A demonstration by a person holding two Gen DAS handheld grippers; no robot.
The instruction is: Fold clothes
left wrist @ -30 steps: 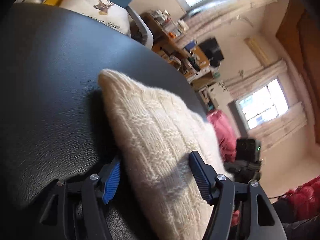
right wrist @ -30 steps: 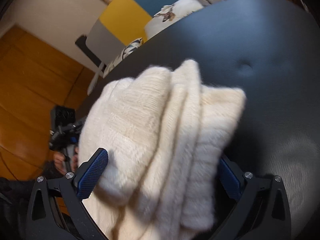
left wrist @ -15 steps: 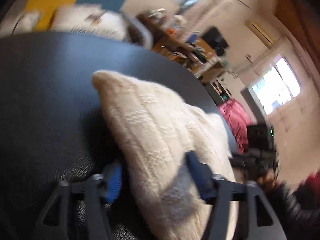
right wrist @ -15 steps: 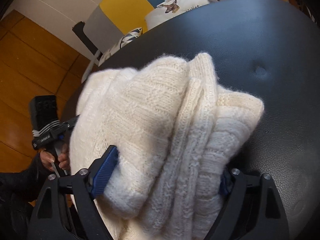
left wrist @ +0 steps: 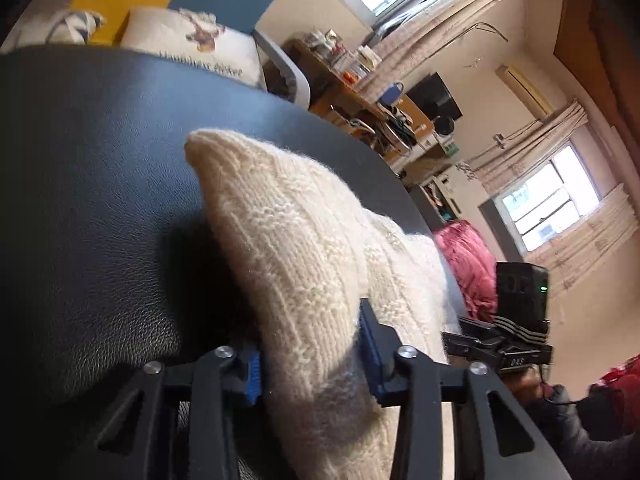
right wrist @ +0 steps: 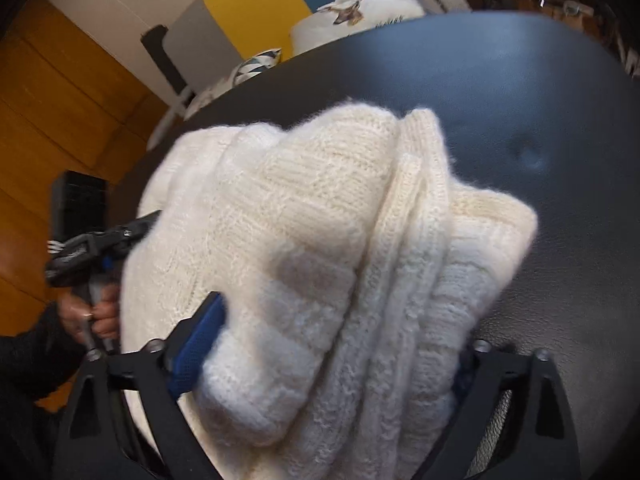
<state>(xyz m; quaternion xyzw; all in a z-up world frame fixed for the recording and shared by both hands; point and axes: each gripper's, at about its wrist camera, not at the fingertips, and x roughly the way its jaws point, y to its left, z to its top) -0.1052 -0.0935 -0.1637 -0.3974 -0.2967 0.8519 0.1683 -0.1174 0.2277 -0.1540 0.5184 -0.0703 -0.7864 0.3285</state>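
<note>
1. The cream knit sweater (left wrist: 296,264) sits bunched into a thick folded wad on the black leathery tabletop (left wrist: 100,184), close to the near edge.
2. Left gripper (left wrist: 310,354): the jaws have just been closing, and now both blue pads press into a fold of the sweater, so it's pinching the knit. The fold stands up like a ridge running away from the camera, ending in a rounded corner.
3. Right gripper (right wrist: 328,352): the jaws have been closing too. The left blue pad (right wrist: 196,344) digs into the fluffy stack; the other pad is mostly buried under the knit, but the wad fills the whole gap, so it reads as a squeeze on the sweater.
4. From the right wrist view you can see the layered edges of the sweater (right wrist: 320,240), with a ribbed hem running across the top of the pile.
5. Plenty of bare tabletop (right wrist: 540,100) beyond and to the right of the sweater, with a small dimple in the surface out there.
6. Past the far rim: a printed cushion (left wrist: 200,44), a yellow and blue panel (right wrist: 256,12), and a cluttered desk (left wrist: 360,96).
7. In the right wrist view the left gripper (right wrist: 92,248) shows at the sweater's left edge, held by a hand (right wrist: 92,316).
</note>
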